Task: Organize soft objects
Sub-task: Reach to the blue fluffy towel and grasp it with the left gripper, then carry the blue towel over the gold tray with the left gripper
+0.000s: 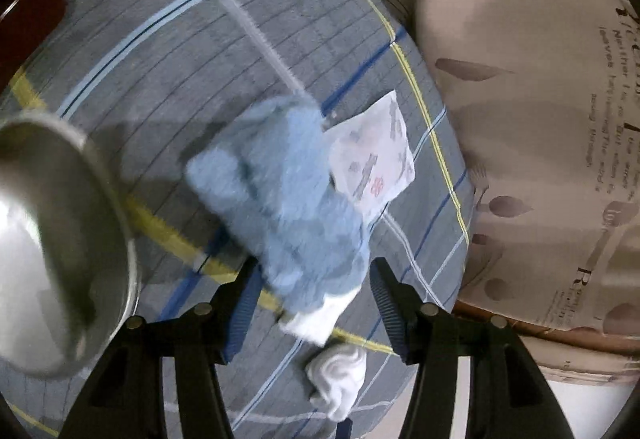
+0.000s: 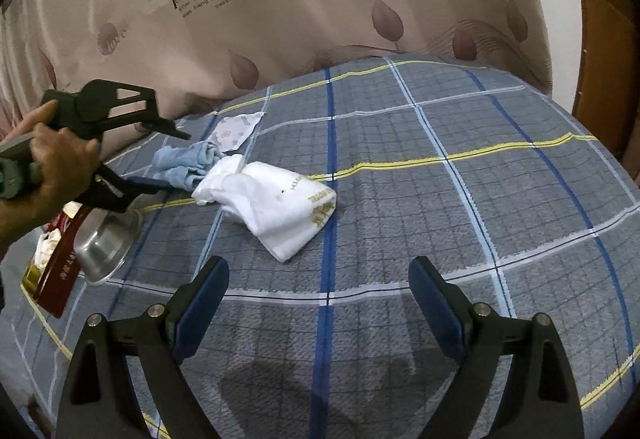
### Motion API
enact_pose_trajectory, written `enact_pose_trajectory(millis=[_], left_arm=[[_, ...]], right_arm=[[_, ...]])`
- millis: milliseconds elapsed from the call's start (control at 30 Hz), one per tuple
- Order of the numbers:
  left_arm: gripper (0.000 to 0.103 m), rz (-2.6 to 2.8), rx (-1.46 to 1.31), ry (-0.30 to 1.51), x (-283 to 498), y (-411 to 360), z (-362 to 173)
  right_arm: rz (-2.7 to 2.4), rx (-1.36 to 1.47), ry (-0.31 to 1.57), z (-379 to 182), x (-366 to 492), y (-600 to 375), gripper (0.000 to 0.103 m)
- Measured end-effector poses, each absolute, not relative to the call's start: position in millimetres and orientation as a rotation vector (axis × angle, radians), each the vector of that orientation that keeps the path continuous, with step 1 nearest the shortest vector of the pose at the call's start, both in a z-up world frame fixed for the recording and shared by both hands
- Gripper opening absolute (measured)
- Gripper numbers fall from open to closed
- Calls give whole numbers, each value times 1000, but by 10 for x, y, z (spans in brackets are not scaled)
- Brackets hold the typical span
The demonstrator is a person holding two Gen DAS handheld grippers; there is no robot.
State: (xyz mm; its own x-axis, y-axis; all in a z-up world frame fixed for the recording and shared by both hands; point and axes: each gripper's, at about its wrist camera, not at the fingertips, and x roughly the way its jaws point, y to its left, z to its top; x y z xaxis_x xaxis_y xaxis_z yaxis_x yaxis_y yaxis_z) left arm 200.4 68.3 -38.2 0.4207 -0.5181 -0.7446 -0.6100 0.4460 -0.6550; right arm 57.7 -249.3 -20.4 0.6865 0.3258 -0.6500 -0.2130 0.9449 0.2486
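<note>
On a grey plaid bedspread (image 2: 400, 167) crossed by blue, white and yellow stripes, the left gripper (image 1: 312, 303) hangs over a crumpled pale-blue fleecy cloth (image 1: 284, 207), its jaws spread wide and pressing on nothing. In the left wrist view the cloth fills the centre of the frame, its long axis running from upper left to lower right, straight into the gap between the blue-padded fingers (image 1: 240, 315); its lower end lies between them, though whether it touches a pad cannot be told through the blur. A white folded towel with gold lettering (image 2: 280, 211) lies just beside the blue cloth, to its right in the right wrist view, and a flat white printed sachet (image 1: 374, 163) sits at the cloth's upper right edge. The right gripper (image 2: 316, 303) hovers at the bottom of its own frame, jaws wide and empty, well apart from both cloths. The left gripper is plainly the nearer. A steel bowl (image 2: 106, 247) and a dark red box (image 2: 60, 271) wait at lower left.
</note>
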Motion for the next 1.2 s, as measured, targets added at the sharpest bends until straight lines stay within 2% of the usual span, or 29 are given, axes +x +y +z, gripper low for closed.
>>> enact_pose_trajectory(millis=[100, 167, 200, 233, 400, 467, 700, 933, 1200], left_arm=[[57, 102, -1168, 1235, 2110, 691, -429], [51, 104, -1131, 1255, 2178, 672, -464], [40, 99, -1109, 1250, 2194, 661, -462], [18, 97, -1085, 1247, 2207, 638, -458], [15, 72, -920, 1229, 2274, 543, -393], [15, 47, -786, 1184, 2226, 487, -203], [15, 48, -593, 1052, 2017, 859, 281], [15, 135, -457, 1032, 1829, 1246, 415], [16, 194, -408, 955, 1243, 1617, 615]], right_arm=[[311, 163, 757, -208, 580, -2498, 90], [315, 164, 761, -209, 580, -2495, 90], [315, 166, 762, -209, 581, -2497, 90], [316, 168, 762, -209, 580, -2500, 90], [314, 177, 767, -214, 590, -2510, 90], [315, 178, 770, -218, 599, -2518, 90], [306, 173, 779, -225, 618, -2510, 90], [289, 155, 794, -247, 642, -2496, 90], [271, 133, 811, -263, 660, -2478, 90]])
